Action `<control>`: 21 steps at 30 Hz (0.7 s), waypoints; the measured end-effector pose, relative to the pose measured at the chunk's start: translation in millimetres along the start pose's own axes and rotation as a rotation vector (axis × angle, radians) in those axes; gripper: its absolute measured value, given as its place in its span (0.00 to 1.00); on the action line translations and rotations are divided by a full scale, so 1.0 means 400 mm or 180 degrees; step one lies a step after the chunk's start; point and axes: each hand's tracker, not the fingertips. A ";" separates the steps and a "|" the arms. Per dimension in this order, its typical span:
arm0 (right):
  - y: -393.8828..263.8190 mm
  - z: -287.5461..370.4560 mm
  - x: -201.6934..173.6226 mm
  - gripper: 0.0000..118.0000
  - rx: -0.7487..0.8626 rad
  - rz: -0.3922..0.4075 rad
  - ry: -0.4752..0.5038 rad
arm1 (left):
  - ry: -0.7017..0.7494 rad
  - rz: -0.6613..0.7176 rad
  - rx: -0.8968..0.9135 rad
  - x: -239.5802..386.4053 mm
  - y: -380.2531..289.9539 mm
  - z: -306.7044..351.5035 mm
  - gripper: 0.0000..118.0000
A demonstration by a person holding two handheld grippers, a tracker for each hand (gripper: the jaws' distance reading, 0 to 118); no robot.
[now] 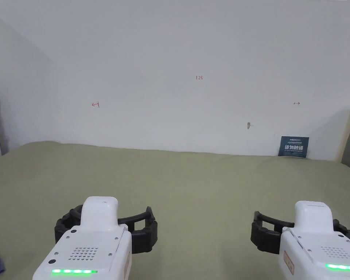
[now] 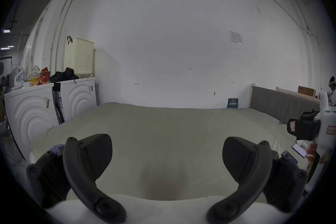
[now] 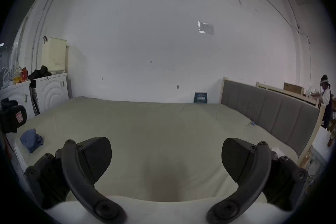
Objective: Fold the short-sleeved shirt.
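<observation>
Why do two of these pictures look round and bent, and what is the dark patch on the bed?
Both gripper views come through a fisheye lens, which leaves black corners and bows the wall; the head view stays straight and evenly lit. The dim patch on the bed below the open left gripper looks like its shadow, likewise under the right gripper.

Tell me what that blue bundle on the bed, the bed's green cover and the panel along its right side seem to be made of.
The crumpled blue bundle looks like soft matte cloth: it slumps in loose folds. The pale green bed cover seems a thin woven sheet, dull, with faint creases. The grey headboard panel appears to be padded fabric, stitched into sections, in a light frame that looks like wood.
</observation>
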 end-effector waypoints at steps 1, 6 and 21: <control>-0.002 0.001 0.004 1.00 0.0021 -0.0060 0.0027 | -0.0003 0.0001 -0.0004 -0.001 -0.001 0.001 1.00; -0.005 0.004 0.013 1.00 0.0082 -0.0126 -0.0003 | 0.0013 -0.0015 -0.0012 -0.005 -0.002 -0.001 1.00; 0.013 0.012 0.042 1.00 0.0229 -0.0129 0.0191 | -0.0041 -0.0043 0.0015 0.012 0.017 0.001 1.00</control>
